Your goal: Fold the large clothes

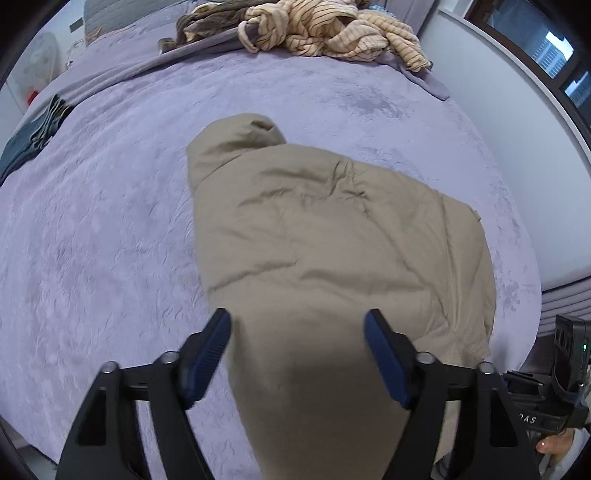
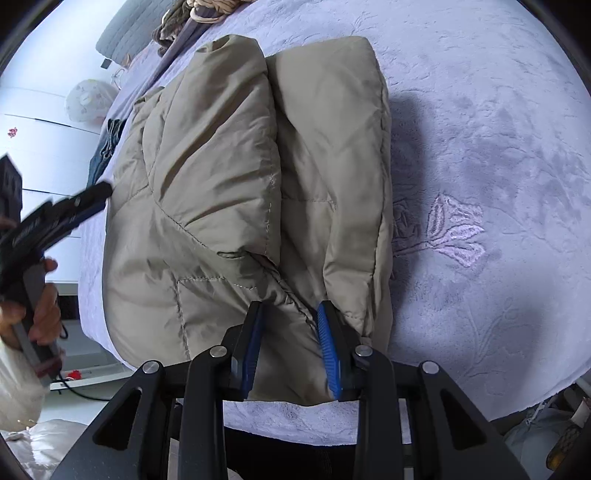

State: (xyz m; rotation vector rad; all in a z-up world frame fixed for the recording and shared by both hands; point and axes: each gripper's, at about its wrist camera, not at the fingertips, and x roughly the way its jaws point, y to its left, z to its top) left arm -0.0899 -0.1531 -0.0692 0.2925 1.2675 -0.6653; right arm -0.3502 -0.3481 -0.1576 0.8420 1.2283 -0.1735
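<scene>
A beige quilted puffer jacket lies folded on a lavender bed cover. My left gripper is open and hovers over the jacket's near edge, holding nothing. In the right wrist view the jacket shows two padded folds side by side. My right gripper has its jaws partly closed around a bunch of the jacket's near edge. The left gripper shows at that view's left edge, held by a hand, beside the jacket's left side.
A striped cream garment and brown clothing are piled at the bed's far end. Dark blue jeans lie at the bed's left edge. A white wall runs along the right. An embroidered flower marks the cover.
</scene>
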